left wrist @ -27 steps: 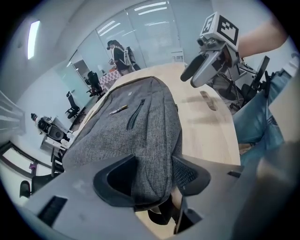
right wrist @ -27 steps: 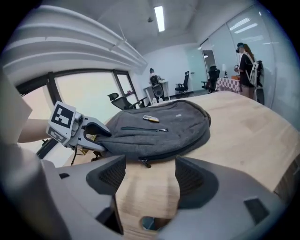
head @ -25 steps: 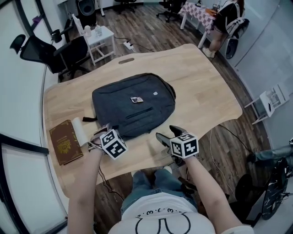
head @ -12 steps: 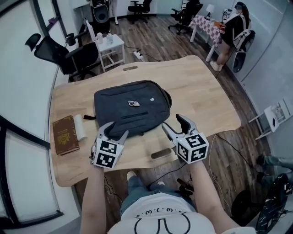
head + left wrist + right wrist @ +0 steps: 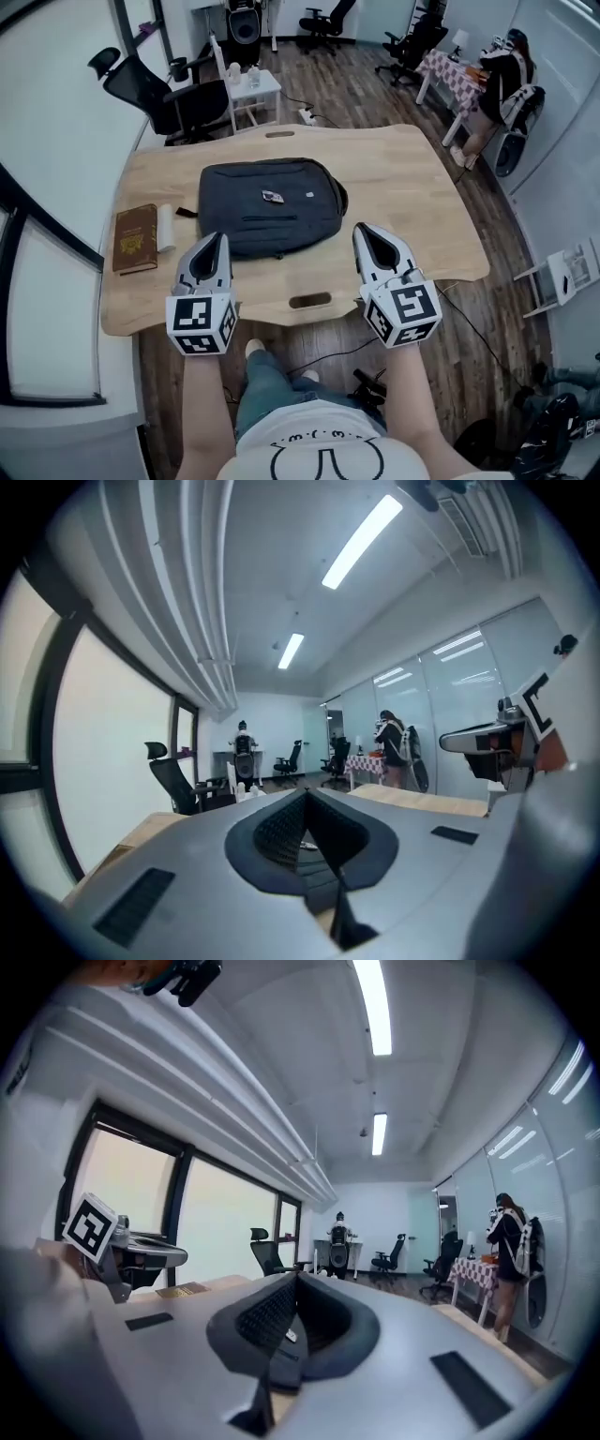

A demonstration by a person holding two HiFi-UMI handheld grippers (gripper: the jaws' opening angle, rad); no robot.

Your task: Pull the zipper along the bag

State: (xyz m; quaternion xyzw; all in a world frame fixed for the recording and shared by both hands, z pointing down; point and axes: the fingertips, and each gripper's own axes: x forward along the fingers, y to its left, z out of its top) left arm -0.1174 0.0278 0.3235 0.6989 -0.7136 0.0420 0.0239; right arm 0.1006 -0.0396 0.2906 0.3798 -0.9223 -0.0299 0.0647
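A dark grey backpack (image 5: 272,206) lies flat on the wooden table (image 5: 403,187), with a small tag (image 5: 274,196) on top and a pocket zipper line (image 5: 272,218) across its front. My left gripper (image 5: 214,242) hovers over the bag's near left edge, raised off the table and pointing level away from me. My right gripper (image 5: 368,232) is held the same way just right of the bag's near corner. Both pairs of jaws have just been closing and now meet with nothing between them, as the left gripper (image 5: 305,794) and right gripper (image 5: 295,1279) views show.
A brown book (image 5: 135,237) and a white roll (image 5: 166,228) lie left of the bag. The table has a cable slot (image 5: 309,301) near its front edge. Office chairs (image 5: 150,84) and a white side table (image 5: 253,84) stand beyond. A person (image 5: 511,80) stands far right.
Both grippers have risen from the table's front edge to a level pose above it. Their jaws, open in both earlier frames, are now shut on nothing. The bag has not moved.
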